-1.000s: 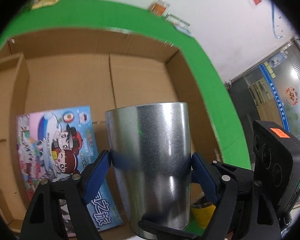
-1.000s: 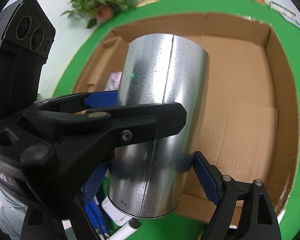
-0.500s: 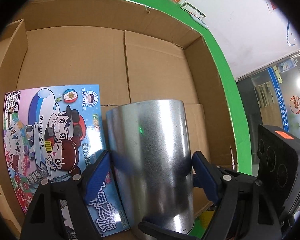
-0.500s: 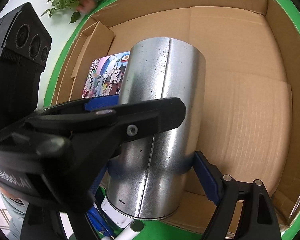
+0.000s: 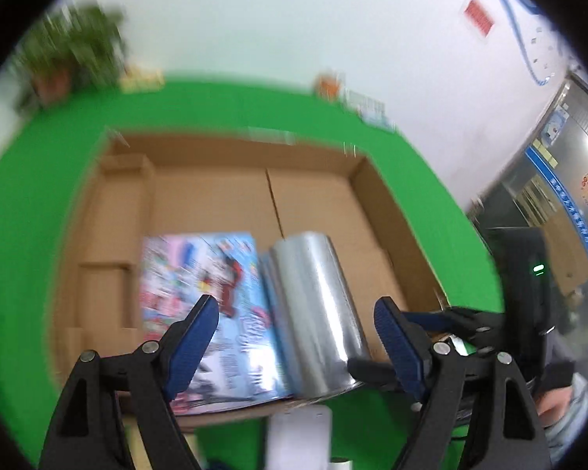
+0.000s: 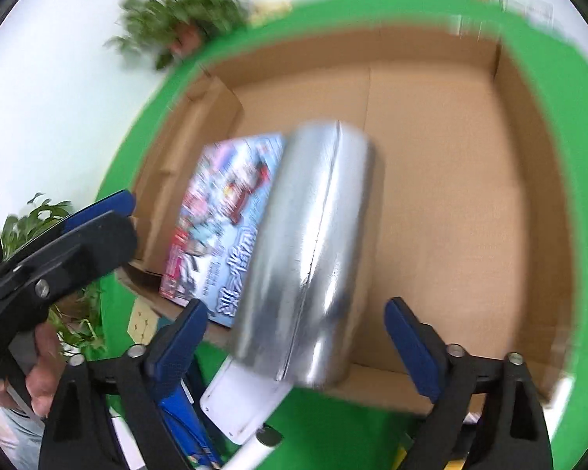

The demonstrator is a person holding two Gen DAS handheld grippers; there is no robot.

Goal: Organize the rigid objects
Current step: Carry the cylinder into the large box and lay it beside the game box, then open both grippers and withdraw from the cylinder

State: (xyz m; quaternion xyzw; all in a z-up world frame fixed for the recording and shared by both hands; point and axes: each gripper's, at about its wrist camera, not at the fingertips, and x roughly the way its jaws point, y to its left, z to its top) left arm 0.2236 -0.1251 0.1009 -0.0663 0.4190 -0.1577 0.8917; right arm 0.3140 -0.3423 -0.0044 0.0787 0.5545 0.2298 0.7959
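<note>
A shiny metal cylinder (image 5: 317,313) lies in the open cardboard box (image 5: 215,196), beside a colourful game box (image 5: 207,305). It also shows in the right wrist view (image 6: 309,258), next to the game box (image 6: 219,219) in the cardboard box (image 6: 470,196). My left gripper (image 5: 296,325) is open, pulled back with the cylinder free between its blue pads. My right gripper (image 6: 296,337) is open too, its pads apart from the cylinder. Both views are motion-blurred.
A green cloth (image 5: 39,235) covers the table around the box. White and blue objects (image 6: 239,399) lie on the cloth near the box's front edge. Potted plants (image 6: 184,23) stand at the back left. The other gripper (image 6: 51,258) shows at left.
Both grippers have opened and let go of the metal cylinder, which now lies in the box. Both have drawn back and up from it.
</note>
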